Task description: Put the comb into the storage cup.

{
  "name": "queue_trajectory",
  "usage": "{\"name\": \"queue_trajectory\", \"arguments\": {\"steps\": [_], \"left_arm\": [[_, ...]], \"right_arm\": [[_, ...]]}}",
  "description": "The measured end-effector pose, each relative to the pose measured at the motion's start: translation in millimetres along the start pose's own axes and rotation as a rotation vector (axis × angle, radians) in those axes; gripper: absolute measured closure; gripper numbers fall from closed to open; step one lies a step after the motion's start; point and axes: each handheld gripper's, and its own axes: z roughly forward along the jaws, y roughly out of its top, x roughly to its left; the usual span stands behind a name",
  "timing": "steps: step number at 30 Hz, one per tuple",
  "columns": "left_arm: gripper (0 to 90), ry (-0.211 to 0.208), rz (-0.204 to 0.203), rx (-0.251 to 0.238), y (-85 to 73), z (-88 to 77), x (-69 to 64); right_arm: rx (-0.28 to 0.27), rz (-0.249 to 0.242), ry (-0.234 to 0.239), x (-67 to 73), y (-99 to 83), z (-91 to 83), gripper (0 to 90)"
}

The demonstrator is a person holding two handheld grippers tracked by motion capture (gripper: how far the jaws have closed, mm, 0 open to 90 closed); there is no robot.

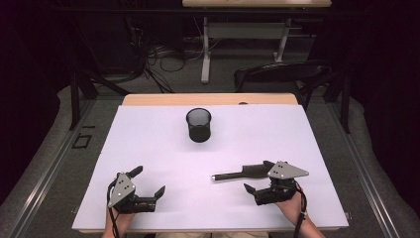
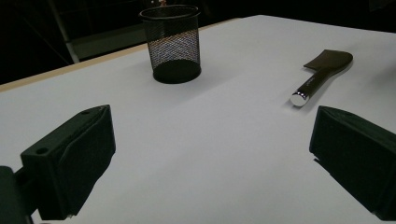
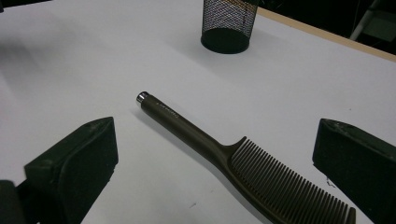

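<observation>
A dark brown comb (image 1: 241, 173) lies flat on the white surface (image 1: 148, 144), at about four o'clock from the black mesh pen cup (image 1: 198, 125) that stands upright near the far middle. The right hand-held gripper (image 1: 258, 181) sits low just beside the comb's toothed end, its jaws spread wide and holding nothing. The left hand-held gripper (image 1: 148, 182) rests at about seven o'clock from the cup, well apart from the comb, jaws likewise apart and empty.

To my eye this is the approach before a pickup: the comb looks meant for the cup, and nothing has been lifted yet. The next move calls for the right jaws to straddle the narrow handle and close across it, then tip the comb upright so it drops in cleanly.

The right gripper view shows the teeth (image 3: 289, 186) and the chrome cap (image 3: 142, 97) on the handle's end, with the handle running between the jaws toward ten o'clock; from above, the grey plate hides the toothed end. The left gripper view shows the comb (image 2: 322, 74) side-on at two o'clock and the cup's open weave (image 2: 173, 44).
</observation>
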Motion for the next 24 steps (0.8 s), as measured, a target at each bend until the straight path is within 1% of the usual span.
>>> {"name": "queue_trajectory", "arguments": {"steps": [3, 8, 24], "left_arm": [[0.5, 0.002, -0.001, 0.000, 0.0, -0.5, 0.3], [0.6, 0.002, -0.003, -0.001, -0.1, -0.7, 0.6], [0.6, 0.003, -0.002, -0.002, 0.3, -0.9, 0.5]], "right_arm": [[0.010, -0.004, 0.007, -0.1, 3.1, 3.9, 0.0], [0.011, -0.012, 0.017, 0.2, 8.3, 10.0, 0.0], [0.023, -0.017, 0.053, 3.5, 24.0, 30.8, 0.0]]}}
